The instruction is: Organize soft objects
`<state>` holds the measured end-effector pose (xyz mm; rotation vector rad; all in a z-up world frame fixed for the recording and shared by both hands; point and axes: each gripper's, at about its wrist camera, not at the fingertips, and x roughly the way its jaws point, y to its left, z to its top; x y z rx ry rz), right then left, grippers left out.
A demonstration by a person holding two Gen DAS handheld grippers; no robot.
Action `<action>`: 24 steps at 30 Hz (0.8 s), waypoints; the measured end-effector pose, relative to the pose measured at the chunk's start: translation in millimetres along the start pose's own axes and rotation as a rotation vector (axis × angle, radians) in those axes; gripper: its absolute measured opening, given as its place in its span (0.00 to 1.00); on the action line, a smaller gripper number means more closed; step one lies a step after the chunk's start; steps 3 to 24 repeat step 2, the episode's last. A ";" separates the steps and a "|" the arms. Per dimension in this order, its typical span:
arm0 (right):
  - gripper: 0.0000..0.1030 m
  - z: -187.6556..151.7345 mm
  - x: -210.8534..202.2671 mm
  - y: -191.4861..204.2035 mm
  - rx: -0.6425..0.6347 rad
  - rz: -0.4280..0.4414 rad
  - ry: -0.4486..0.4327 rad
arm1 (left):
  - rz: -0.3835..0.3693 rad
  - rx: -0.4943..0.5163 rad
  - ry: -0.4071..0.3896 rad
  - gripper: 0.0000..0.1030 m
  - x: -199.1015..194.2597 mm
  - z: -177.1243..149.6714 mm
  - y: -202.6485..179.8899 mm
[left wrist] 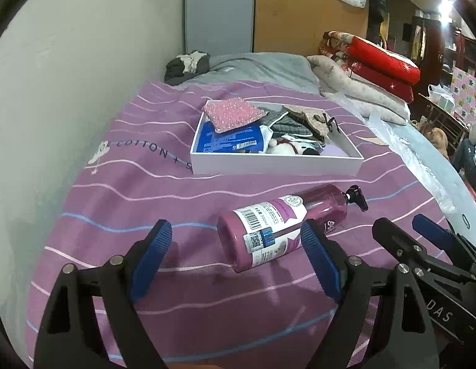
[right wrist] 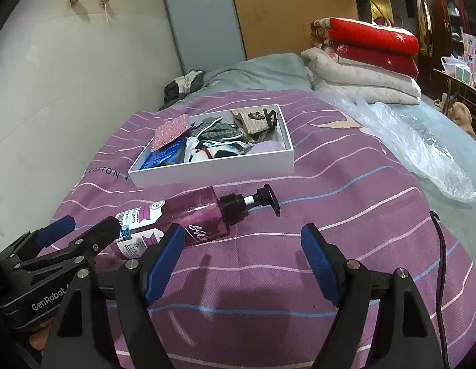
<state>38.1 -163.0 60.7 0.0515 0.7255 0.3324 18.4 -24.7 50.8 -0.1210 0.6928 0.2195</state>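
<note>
A white box [left wrist: 268,164] [right wrist: 213,170] sits on the purple striped bedspread and holds soft things: a pink beaded pouch [left wrist: 233,115] [right wrist: 171,130], plaid cloth [left wrist: 287,123], a beige pouch [right wrist: 253,120] and a plush toy [left wrist: 287,147]. A purple pump bottle [left wrist: 284,227] [right wrist: 182,218] lies on its side in front of the box. My left gripper [left wrist: 238,240] is open and empty, its right finger beside the bottle. My right gripper [right wrist: 244,246] is open and empty, just right of the bottle.
Folded red and white quilts [right wrist: 367,61] are stacked at the back right. Clear plastic sheeting [right wrist: 416,144] lies on the bed's right side. A grey blanket [left wrist: 256,67] and dark clothing [left wrist: 185,64] lie at the back. A wall runs along the left.
</note>
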 end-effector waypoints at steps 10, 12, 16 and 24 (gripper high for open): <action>0.76 0.3 0.3 -1.3 0.007 0.002 0.005 | -0.001 -0.006 0.004 0.83 0.0 1.3 1.3; 0.76 0.3 0.3 -1.3 0.007 0.002 0.005 | -0.001 -0.006 0.004 0.83 0.0 1.3 1.3; 0.76 0.3 0.3 -1.3 0.007 0.002 0.005 | -0.001 -0.006 0.004 0.83 0.0 1.3 1.3; 0.76 0.3 0.3 -1.3 0.007 0.002 0.005 | -0.001 -0.006 0.004 0.83 0.0 1.3 1.3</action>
